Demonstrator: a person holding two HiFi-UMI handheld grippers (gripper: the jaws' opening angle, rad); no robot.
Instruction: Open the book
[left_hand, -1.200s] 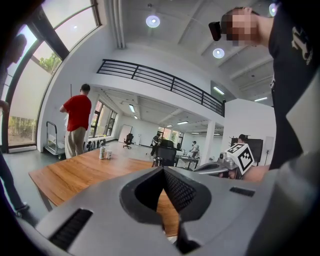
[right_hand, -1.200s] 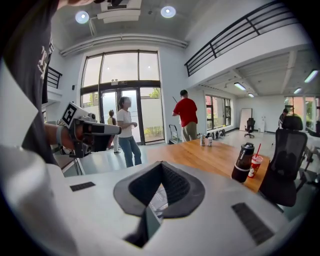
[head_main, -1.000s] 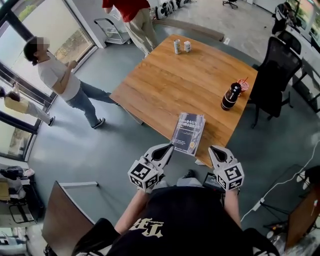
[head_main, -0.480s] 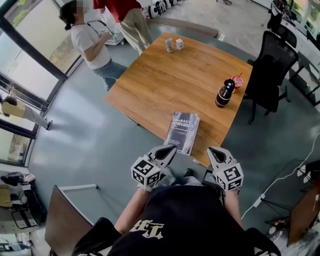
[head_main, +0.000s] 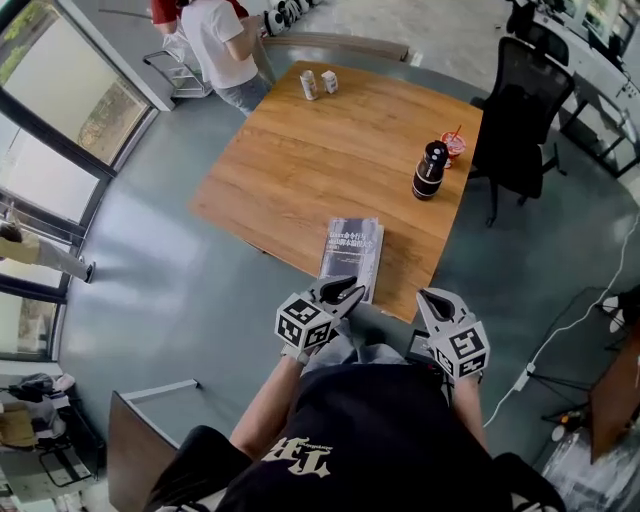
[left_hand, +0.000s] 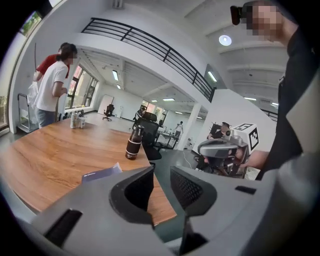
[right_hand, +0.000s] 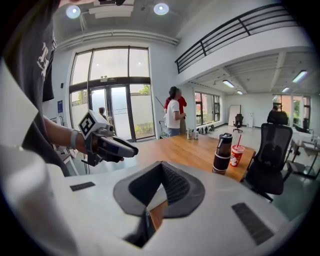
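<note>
Left claw (head_main: 352, 291) opening empty, dark book (head_main: 352, 256) closed

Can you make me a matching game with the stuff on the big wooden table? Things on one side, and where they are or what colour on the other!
Things:
1. book
2. bottle
3. cup
4. two cans

Clues:
A. red
B. at the far corner of the table
C. dark with a pale band
D. lying closed at the near edge

Pairs: 1-D, 2-C, 3-A, 4-B
</note>
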